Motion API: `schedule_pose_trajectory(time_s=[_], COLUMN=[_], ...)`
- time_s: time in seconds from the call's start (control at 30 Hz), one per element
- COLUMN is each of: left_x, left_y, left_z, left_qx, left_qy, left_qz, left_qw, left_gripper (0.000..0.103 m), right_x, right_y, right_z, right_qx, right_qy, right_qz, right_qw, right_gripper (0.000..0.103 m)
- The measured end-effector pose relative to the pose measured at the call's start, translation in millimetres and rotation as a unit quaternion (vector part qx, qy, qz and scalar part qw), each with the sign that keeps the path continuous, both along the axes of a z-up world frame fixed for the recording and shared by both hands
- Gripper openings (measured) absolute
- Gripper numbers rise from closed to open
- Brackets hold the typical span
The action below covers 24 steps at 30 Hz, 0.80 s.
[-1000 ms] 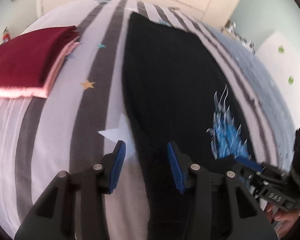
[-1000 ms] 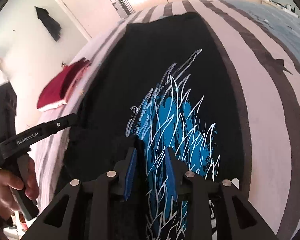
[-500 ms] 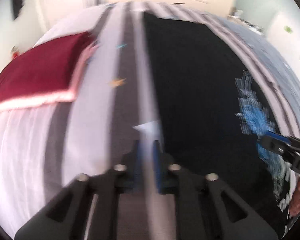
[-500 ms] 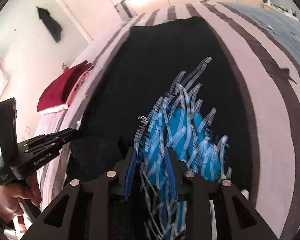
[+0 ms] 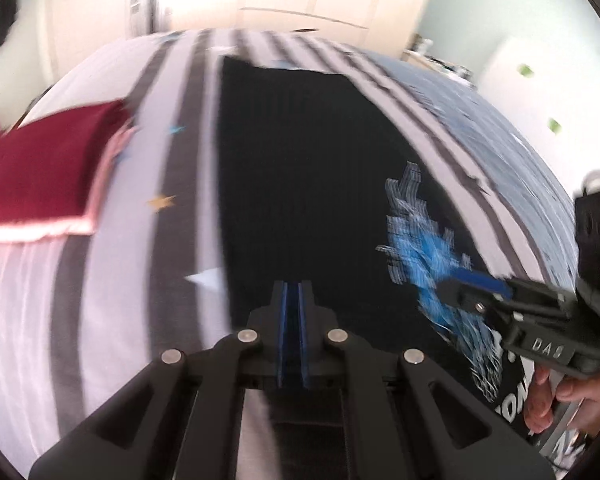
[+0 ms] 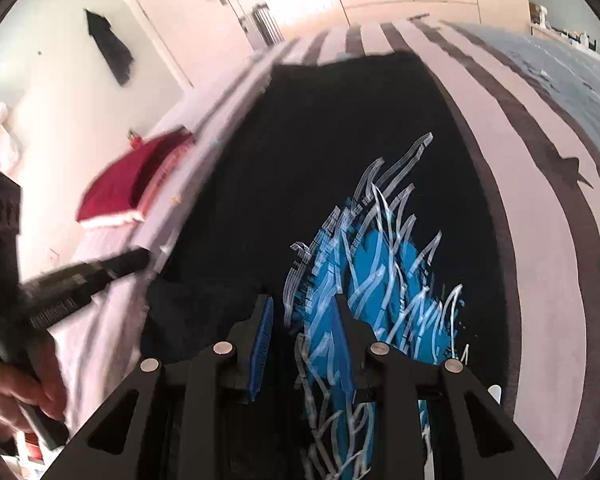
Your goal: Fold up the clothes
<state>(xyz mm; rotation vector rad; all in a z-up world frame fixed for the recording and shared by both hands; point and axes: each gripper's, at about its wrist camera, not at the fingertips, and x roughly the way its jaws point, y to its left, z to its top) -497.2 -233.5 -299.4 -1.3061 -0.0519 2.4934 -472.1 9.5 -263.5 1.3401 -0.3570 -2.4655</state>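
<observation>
Where a hand grips: right gripper (image 5: 476, 284), lettering "DAS".

Black T-shirt (image 6: 340, 160) printed with a bright blue and white streaked graphic (image 6: 380, 272). Under the T-shirt, bedspread (image 5: 112, 288) striped white and dark grey, dotted with small gold, blue and white stars. Left of the T-shirt, folded dark red garment (image 5: 40, 172) over pink.

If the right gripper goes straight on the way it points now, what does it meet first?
Most likely the black T-shirt, at its blue-and-white print just beyond the right gripper; depth is hard to judge.
</observation>
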Motion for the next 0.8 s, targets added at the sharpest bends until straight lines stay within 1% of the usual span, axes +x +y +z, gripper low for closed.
schedule_pose_trajectory(time_s=[0.07, 0.1, 0.17, 0.27, 0.33, 0.43, 0.5, 0.57, 0.7, 0.77, 0.8], left_x=[-0.9, -0.8, -5.8, -16.8, -22.7, -26.7, -16.8, -1.0, 32.5, 42.1, 44.0], left_y=[9.9, 2.1, -8.1, -18.4, -20.6, -32.7, -45.8, -55.6, -51.6, -42.9, -35.6], left_z=[-9.0, -15.7, -25.2, -35.4, -34.8, -20.6, -6.4, 4.8, 12.2, 5.1, 0.3], left_qx=[-0.022, -0.027, -0.033, -0.038, -0.035, -0.011, 0.006, 0.022, 0.022, 0.014, 0.003], left_qy=[0.0, -0.008, -0.009, -0.001, 0.003, 0.01, 0.021, 0.02, 0.013, 0.0, -0.005], left_qz=[-0.009, -0.005, 0.003, 0.015, 0.019, 0.046, 0.066, 0.075, 0.046, 0.03, 0.025], left_qw=[0.9997, 0.9996, 0.9994, 0.9992, 0.9992, 0.9988, 0.9976, 0.9968, 0.9986, 0.9995, 0.9997], left_gripper=[0.003, 0.003, 0.004, 0.002, 0.002, 0.002, 0.003, 0.003, 0.003, 0.003, 0.003], right_x=[4.0, 5.6, 6.9, 5.8, 2.3, -2.9, -6.5, -7.5, -2.7, -0.5, 0.4], right_y=[-4.4, -7.8, -19.0, -31.7, -34.1, -36.8, -32.0, -26.0, -26.2, -25.8, -25.2], right_z=[5.2, 6.3, 0.8, -14.6, -20.7, -28.7, -29.6, -31.8, -32.0, -32.9, -33.5], right_qx=[-0.022, -0.03, -0.031, -0.019, -0.008, 0.005, 0.007, -0.004, 0.003, 0.001, -0.001], right_qy=[0.008, 0.009, 0.003, -0.011, -0.009, -0.006, -0.005, -0.006, 0.007, 0.01, 0.011], right_qz=[0.012, 0.019, 0.035, 0.047, 0.045, 0.041, 0.026, 0.024, 0.026, 0.023, 0.022], right_qw=[1.0, 0.999, 0.999, 0.999, 0.999, 0.999, 1.0, 1.0, 1.0, 1.0, 1.0], right_gripper=[0.027, 0.027, 0.027, 0.027, 0.026, 0.026, 0.026, 0.026, 0.026, 0.027, 0.027])
